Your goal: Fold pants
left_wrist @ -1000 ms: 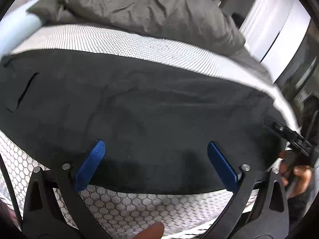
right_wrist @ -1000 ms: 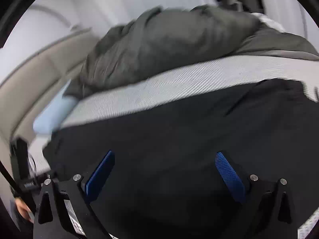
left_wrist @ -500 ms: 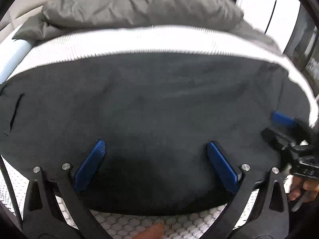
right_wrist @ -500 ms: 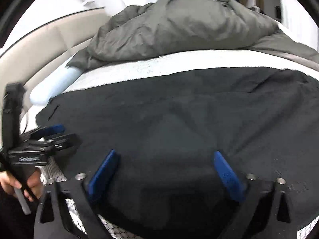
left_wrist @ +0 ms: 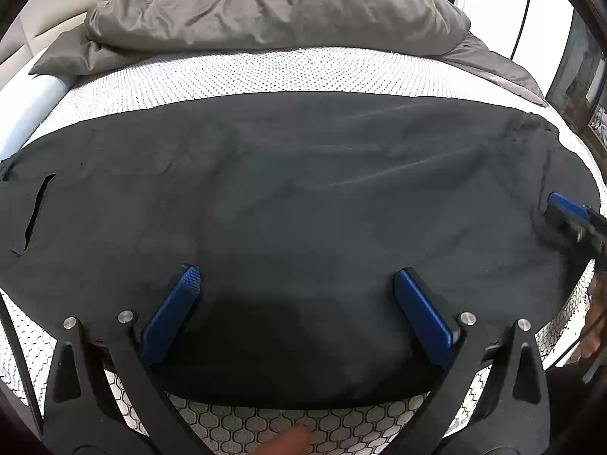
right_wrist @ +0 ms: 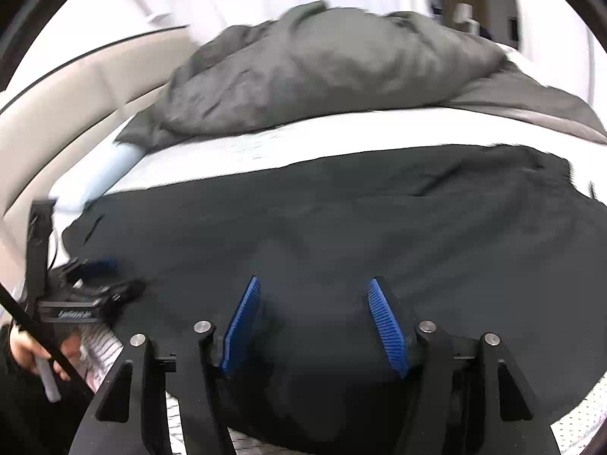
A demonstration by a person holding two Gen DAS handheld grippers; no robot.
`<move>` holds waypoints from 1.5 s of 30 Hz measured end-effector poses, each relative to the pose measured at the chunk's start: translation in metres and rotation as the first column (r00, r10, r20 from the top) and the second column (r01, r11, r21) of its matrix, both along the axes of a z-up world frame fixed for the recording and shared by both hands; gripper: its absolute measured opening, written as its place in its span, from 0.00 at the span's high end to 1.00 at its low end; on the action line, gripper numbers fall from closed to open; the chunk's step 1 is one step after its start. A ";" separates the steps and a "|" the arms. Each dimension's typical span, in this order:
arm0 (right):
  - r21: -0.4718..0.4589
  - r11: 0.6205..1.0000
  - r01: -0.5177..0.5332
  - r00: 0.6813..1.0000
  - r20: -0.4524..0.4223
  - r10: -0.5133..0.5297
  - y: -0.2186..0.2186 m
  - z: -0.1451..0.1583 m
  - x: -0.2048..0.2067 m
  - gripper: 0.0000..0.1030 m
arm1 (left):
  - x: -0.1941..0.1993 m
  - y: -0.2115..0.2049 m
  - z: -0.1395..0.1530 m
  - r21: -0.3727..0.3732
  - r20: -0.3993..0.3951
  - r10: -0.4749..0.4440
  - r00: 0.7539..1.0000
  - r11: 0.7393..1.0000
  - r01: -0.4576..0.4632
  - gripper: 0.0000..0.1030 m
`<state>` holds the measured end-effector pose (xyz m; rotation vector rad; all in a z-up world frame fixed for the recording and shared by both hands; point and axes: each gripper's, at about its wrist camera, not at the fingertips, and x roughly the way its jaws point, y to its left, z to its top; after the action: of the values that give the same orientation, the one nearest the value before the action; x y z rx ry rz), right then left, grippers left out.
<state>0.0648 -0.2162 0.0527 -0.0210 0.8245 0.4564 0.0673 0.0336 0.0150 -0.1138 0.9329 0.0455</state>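
Observation:
Black pants (left_wrist: pixel 303 197) lie spread flat across the white mattress (left_wrist: pixel 265 72), with a pocket slit at the left end. They fill the right wrist view (right_wrist: pixel 341 220) too. My left gripper (left_wrist: pixel 294 284) is open, its blue fingers wide apart just above the near edge of the pants. My right gripper (right_wrist: pixel 315 295) is partly closed, with a clear gap between its blue fingers, over the near part of the pants. Neither holds cloth. The right gripper also shows in the left wrist view (left_wrist: pixel 573 216) at the pants' right end. The left gripper shows in the right wrist view (right_wrist: pixel 95 284) at the pants' left end.
A crumpled grey duvet (left_wrist: pixel 273 7) is piled at the far side of the bed. A pale blue roll (left_wrist: pixel 26 110) lies at the far left. A beige headboard (right_wrist: pixel 57 106) curves behind. The mattress edge (left_wrist: pixel 303 424) is just below the pants.
My right gripper's fingers have narrowed from wide open to a smaller gap. Both grippers have shifted over the pants; the left one stays wide open.

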 end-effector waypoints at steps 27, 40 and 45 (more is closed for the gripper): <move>-0.275 0.961 0.029 1.000 0.017 -0.025 0.019 -0.022 0.006 0.17 | -0.032 0.110 -0.011 0.042 0.070 0.274 0.959 0.960 -0.277 0.01; -0.208 0.968 0.138 0.986 0.117 -0.116 -0.014 -0.011 -0.001 0.10 | -0.040 0.061 0.008 -0.102 0.127 0.083 0.988 0.992 -0.070 0.01; -0.205 0.974 -0.094 0.995 -0.001 0.096 0.049 -0.036 -0.008 0.06 | -0.023 0.012 -0.014 -0.095 0.034 -0.092 0.995 0.991 0.094 0.01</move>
<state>0.0568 -0.1668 0.0171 -0.2546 0.8614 0.4593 0.0438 0.0453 0.0012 -0.1603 0.9100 -0.0877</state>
